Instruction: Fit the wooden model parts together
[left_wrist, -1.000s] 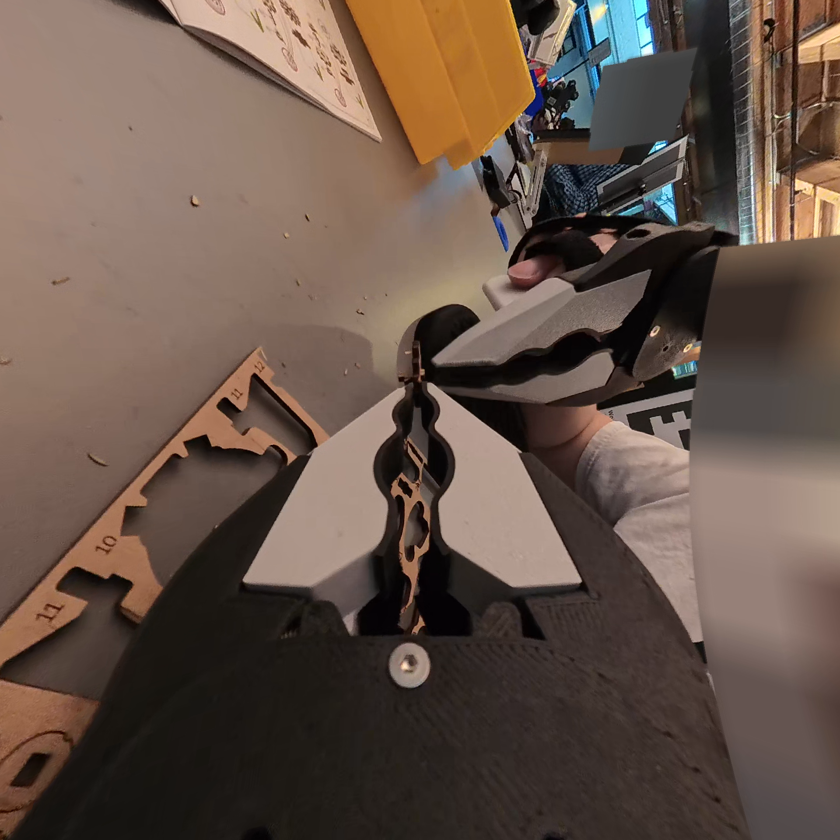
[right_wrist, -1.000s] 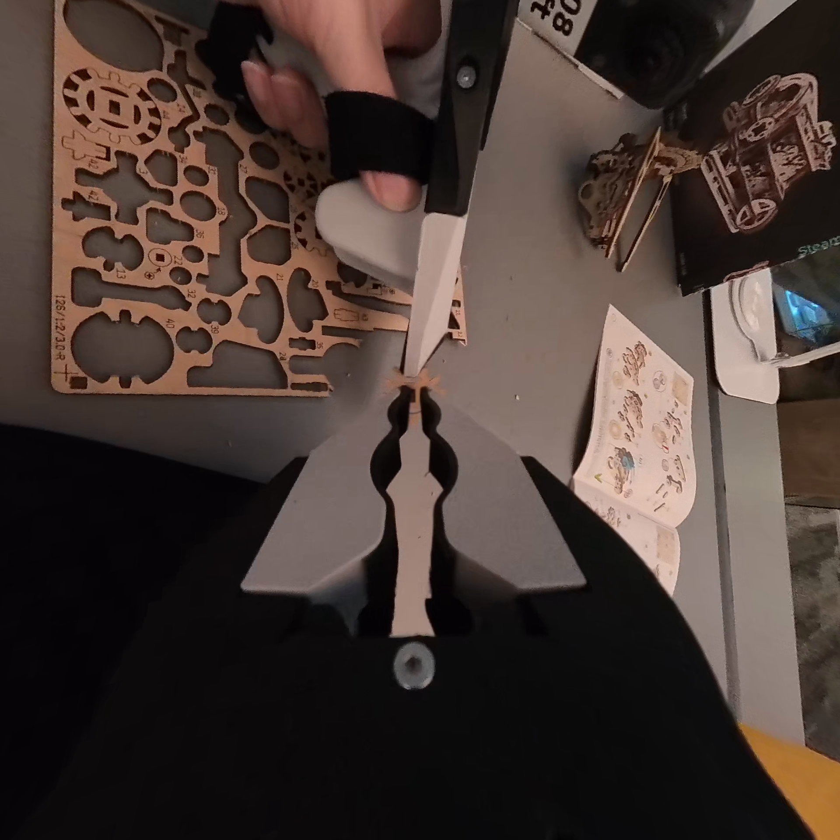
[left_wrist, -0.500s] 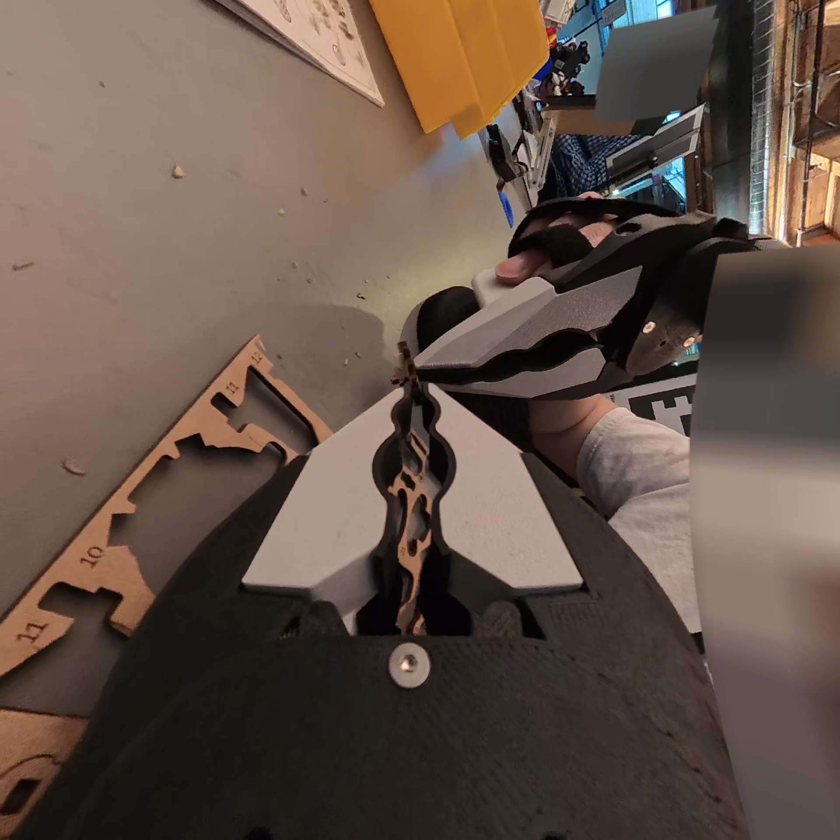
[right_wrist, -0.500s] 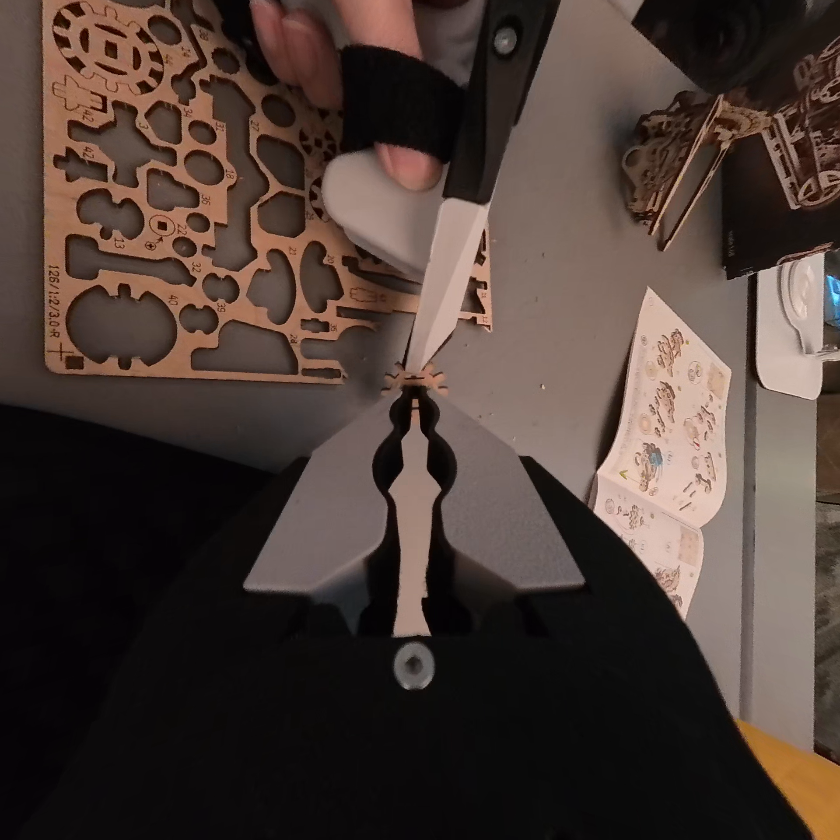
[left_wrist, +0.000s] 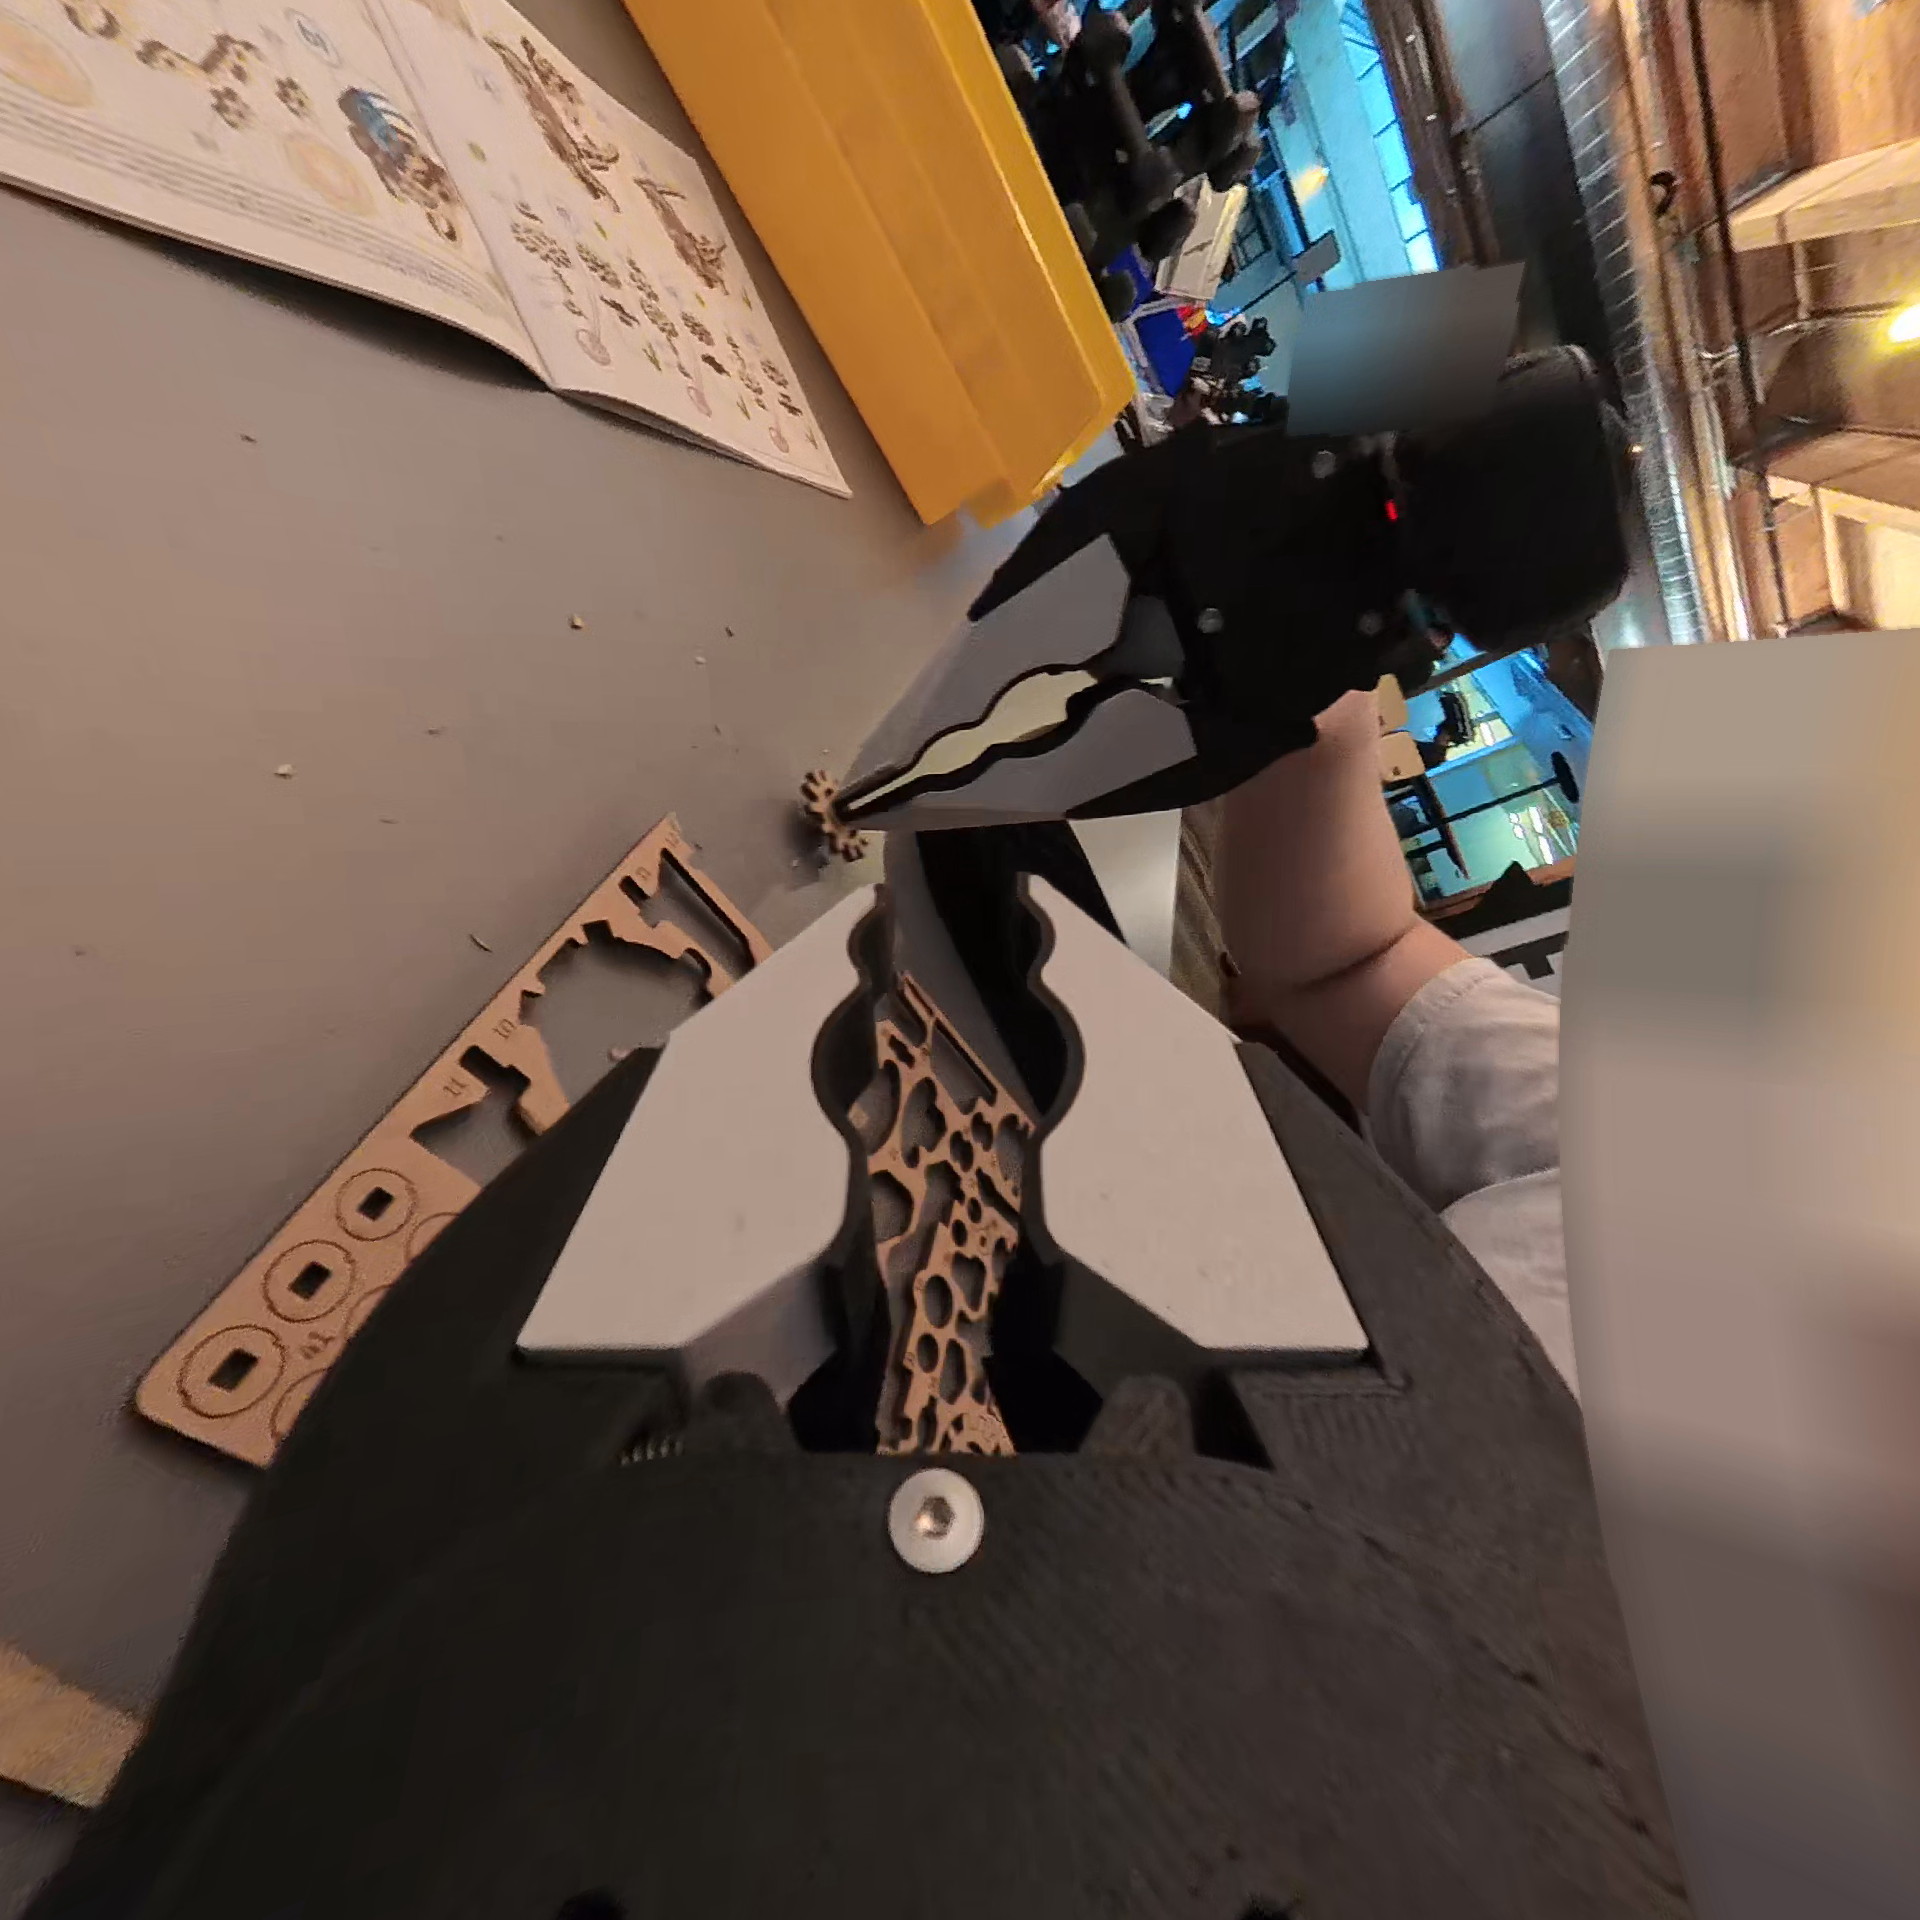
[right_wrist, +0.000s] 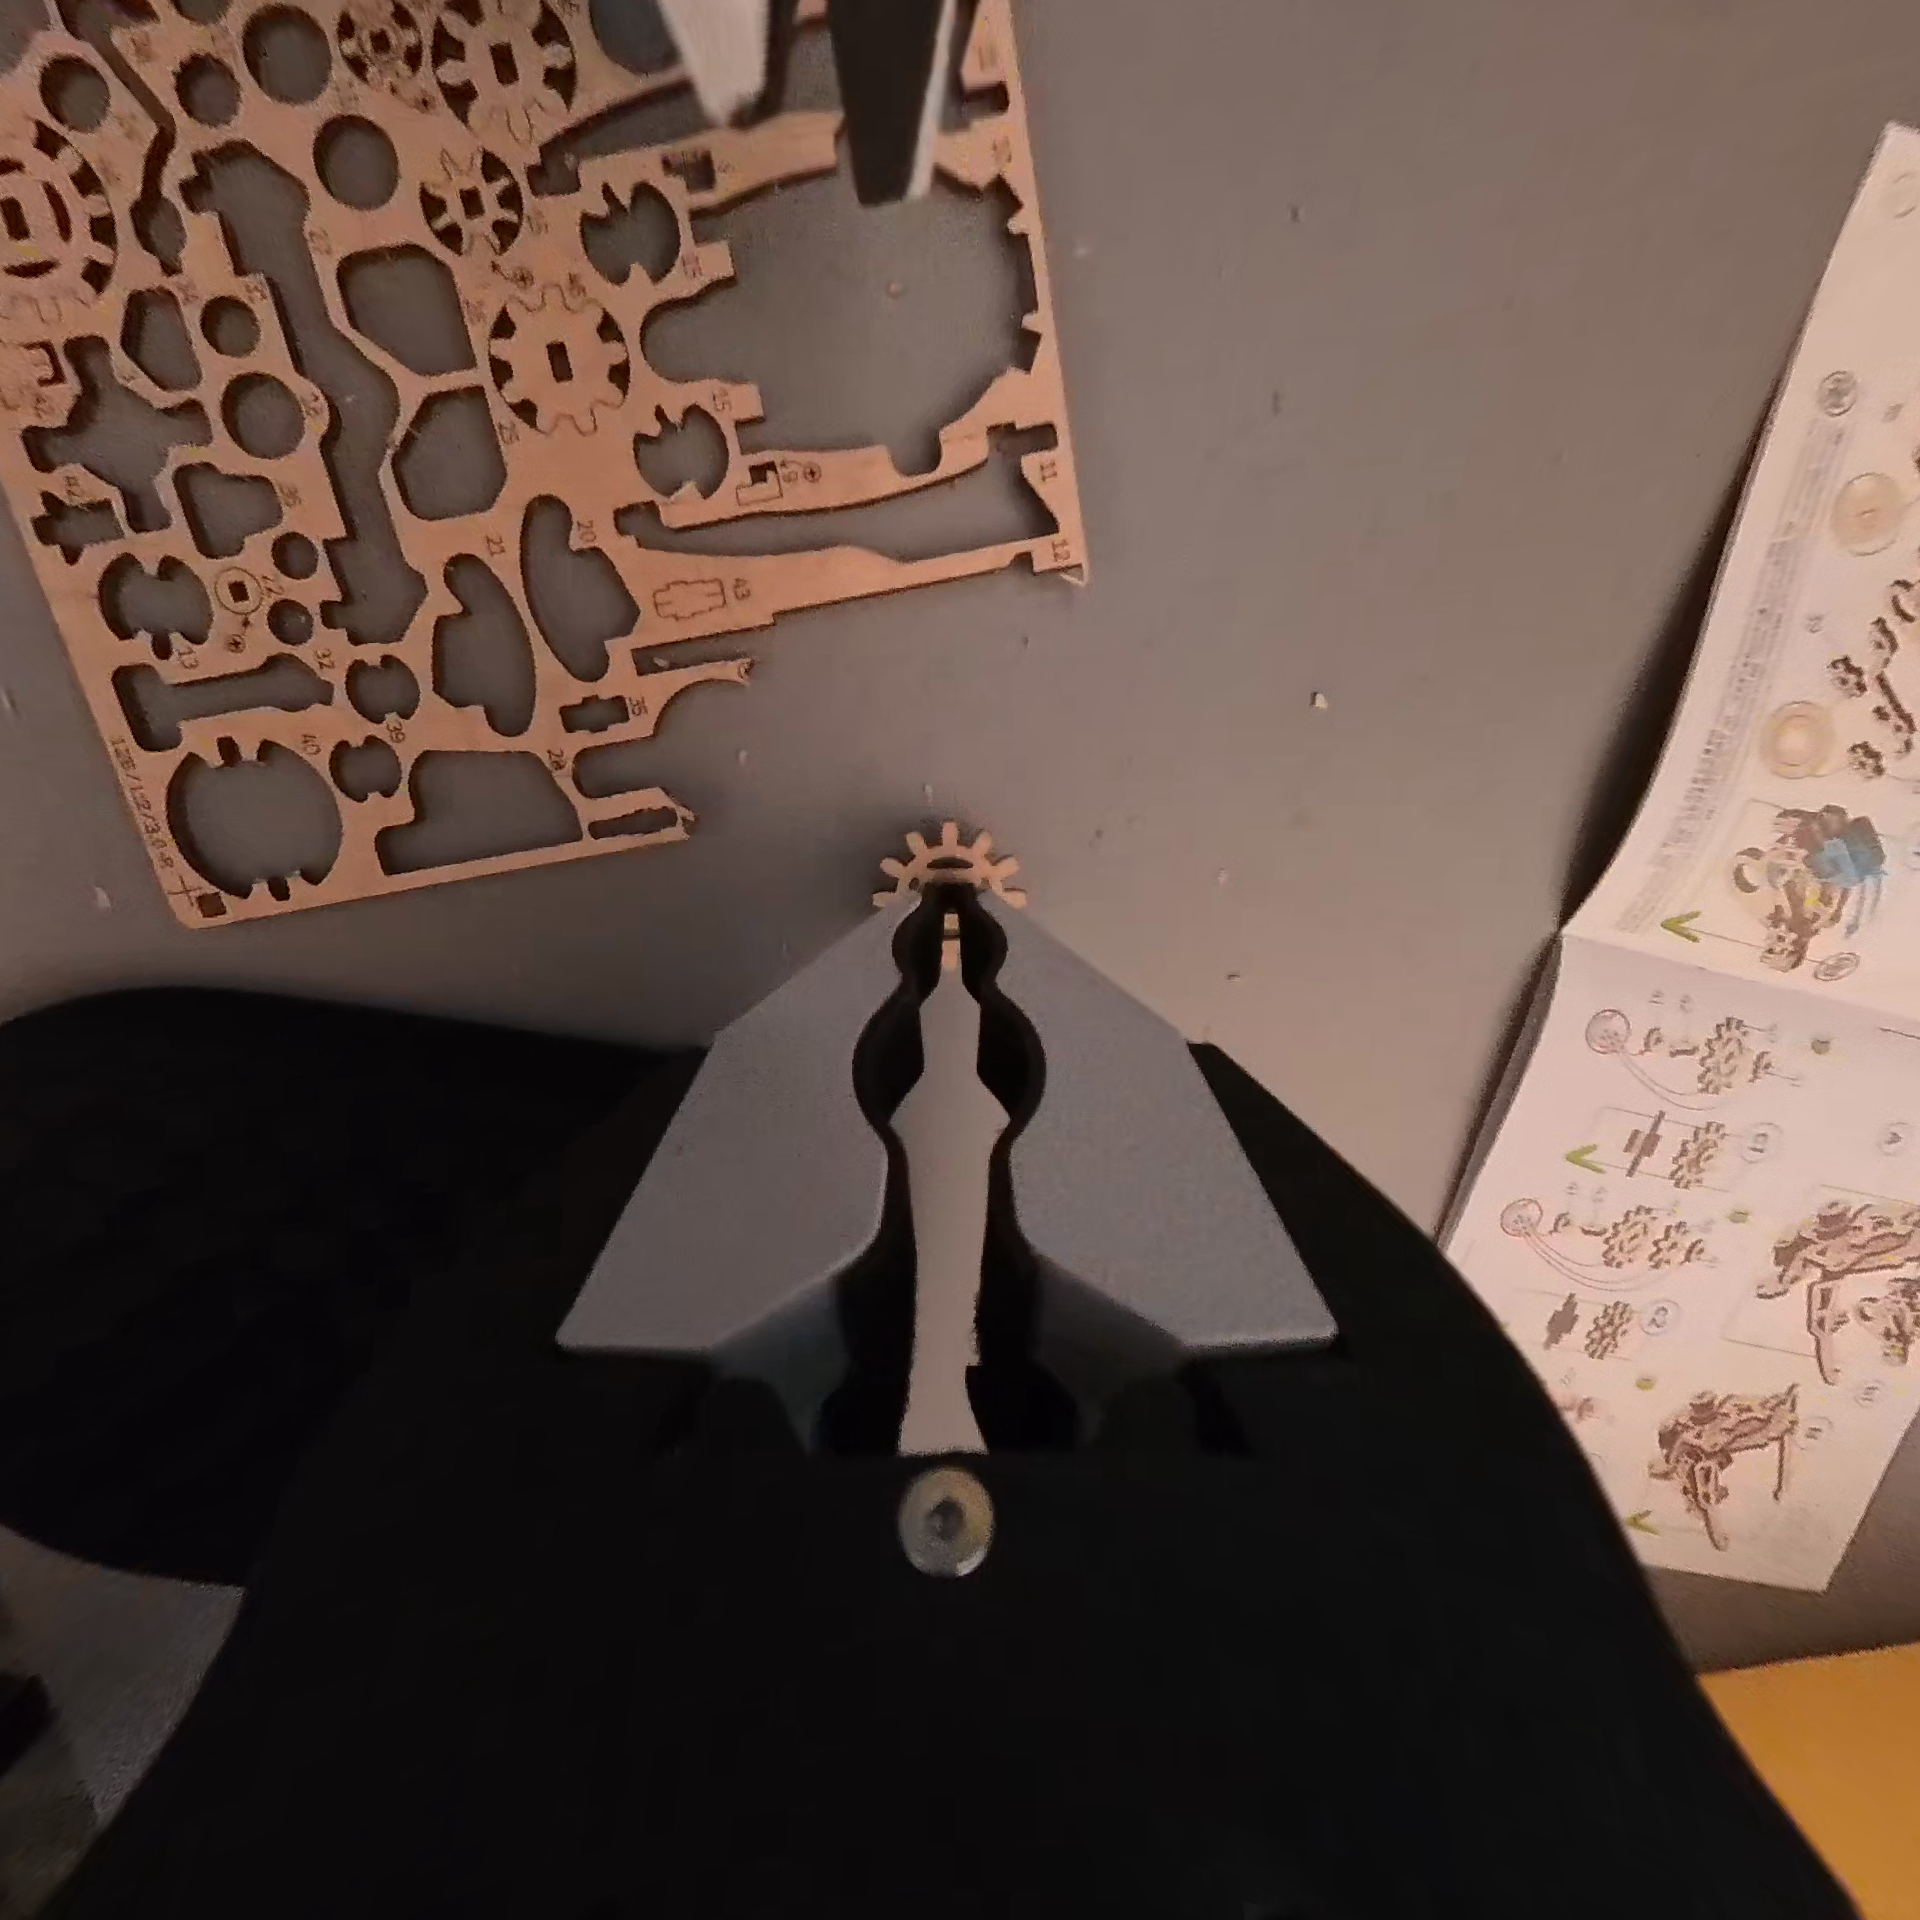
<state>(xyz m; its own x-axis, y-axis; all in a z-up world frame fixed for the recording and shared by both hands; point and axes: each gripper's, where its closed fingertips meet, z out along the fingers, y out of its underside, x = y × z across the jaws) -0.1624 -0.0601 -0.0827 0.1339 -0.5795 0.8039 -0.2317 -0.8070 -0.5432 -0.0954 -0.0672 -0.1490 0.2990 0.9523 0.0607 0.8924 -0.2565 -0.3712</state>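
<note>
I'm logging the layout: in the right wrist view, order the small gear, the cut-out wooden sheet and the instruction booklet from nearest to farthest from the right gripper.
1. Small gear, pinched at the right gripper tips.
2. Cut-out wooden sheet, ahead and left.
3. Instruction booklet, far right edge; only slightly farther than the sheet's nearest corner.

dim warm indoor light | bright blue background glare | wide-angle edge warp | motion blur right view

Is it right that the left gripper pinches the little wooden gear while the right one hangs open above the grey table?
No, swap them: the right gripper pinches the little wooden gear, as the right wrist view shows, and the left gripper hangs open.
</note>
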